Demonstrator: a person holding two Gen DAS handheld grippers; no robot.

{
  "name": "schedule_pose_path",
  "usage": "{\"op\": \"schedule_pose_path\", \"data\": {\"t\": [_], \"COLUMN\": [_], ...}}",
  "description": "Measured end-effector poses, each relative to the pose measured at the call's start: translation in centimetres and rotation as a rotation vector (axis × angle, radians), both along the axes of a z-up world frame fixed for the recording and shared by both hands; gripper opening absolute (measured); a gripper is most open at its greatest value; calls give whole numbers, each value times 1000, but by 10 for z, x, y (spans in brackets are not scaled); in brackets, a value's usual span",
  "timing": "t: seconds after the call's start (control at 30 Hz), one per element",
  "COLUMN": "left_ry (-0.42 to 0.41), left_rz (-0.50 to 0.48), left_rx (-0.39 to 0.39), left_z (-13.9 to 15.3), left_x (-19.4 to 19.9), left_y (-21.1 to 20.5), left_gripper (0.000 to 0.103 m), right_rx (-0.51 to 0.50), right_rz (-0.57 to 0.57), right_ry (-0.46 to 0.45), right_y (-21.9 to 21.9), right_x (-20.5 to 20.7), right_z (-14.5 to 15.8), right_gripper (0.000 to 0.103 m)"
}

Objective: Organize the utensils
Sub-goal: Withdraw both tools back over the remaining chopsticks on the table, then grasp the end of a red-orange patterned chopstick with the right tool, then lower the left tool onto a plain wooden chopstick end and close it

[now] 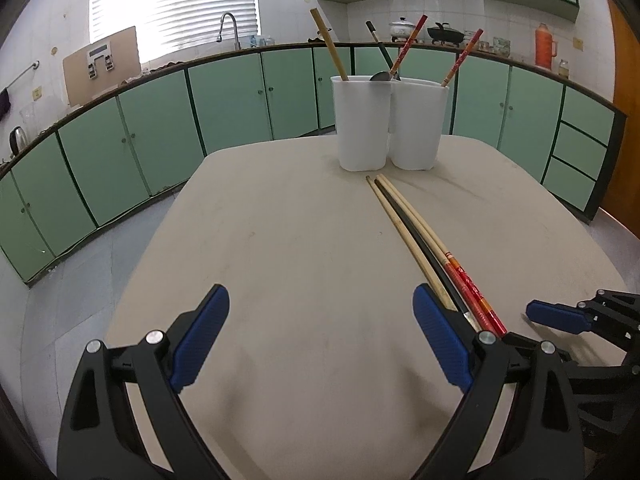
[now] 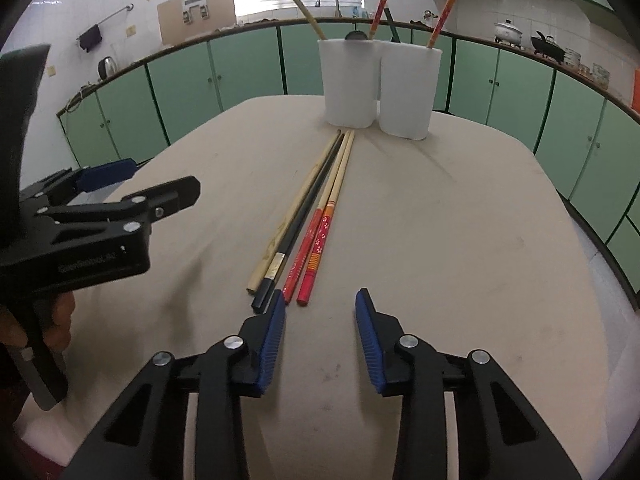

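Lying side by side in a tight fan near the middle of the beige cloth-covered surface (image 2: 460, 240), four slim chopsticks (image 2: 308, 228) — one pale bamboo, one black, two red-patterned — point their tips at two smooth white plastic holders (image 2: 378, 88) standing touching near the far edge, with broad bare cloth on both sides. The right gripper (image 2: 320, 298) sits just short of the red butts, jaws part-way apart around nothing. The left gripper (image 1: 320, 296) hangs beside them, jaws wide and empty.
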State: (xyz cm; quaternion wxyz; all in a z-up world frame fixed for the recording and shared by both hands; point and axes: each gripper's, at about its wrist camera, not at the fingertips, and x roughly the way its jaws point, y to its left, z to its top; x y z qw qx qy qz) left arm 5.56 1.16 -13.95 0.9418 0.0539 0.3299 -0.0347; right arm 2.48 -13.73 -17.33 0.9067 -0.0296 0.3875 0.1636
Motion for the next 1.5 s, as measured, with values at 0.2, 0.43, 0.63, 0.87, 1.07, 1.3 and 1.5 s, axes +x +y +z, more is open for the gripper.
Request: {"op": "schedule_pose_path", "data": {"t": [0.2, 0.43, 0.63, 0.87, 1.07, 1.3, 1.5], "left_ry": [10, 16, 18, 91, 164, 206, 226], "left_rz": [-8, -6, -18, -131, -203, -232, -237], "left_rx": [-1, -1, 9, -2, -31, -16, 7], "left_z": [-1, -3, -4, -11, -21, -28, -32], "left_x": [1, 1, 1, 2, 6, 14, 18], "left_y": [-2, -2, -7, -17, -27, -36, -45], "left_gripper": [90, 90, 90, 90, 90, 90, 90], "right_rx": [-7, 0, -5, 20, 34, 47, 45], "right_rz": [-17, -40, -38, -82, -99, -111, -112], "right_ry": [10, 15, 25, 36, 36, 41, 40], "right_y": [2, -4, -1, -20, -31, -40, -44], "right_x": [5, 6, 14, 12, 13, 15, 16], "right_z": [-2, -3, -3, -3, -2, -3, -2], "right_gripper": [24, 18, 15, 6, 6, 6, 6]}}
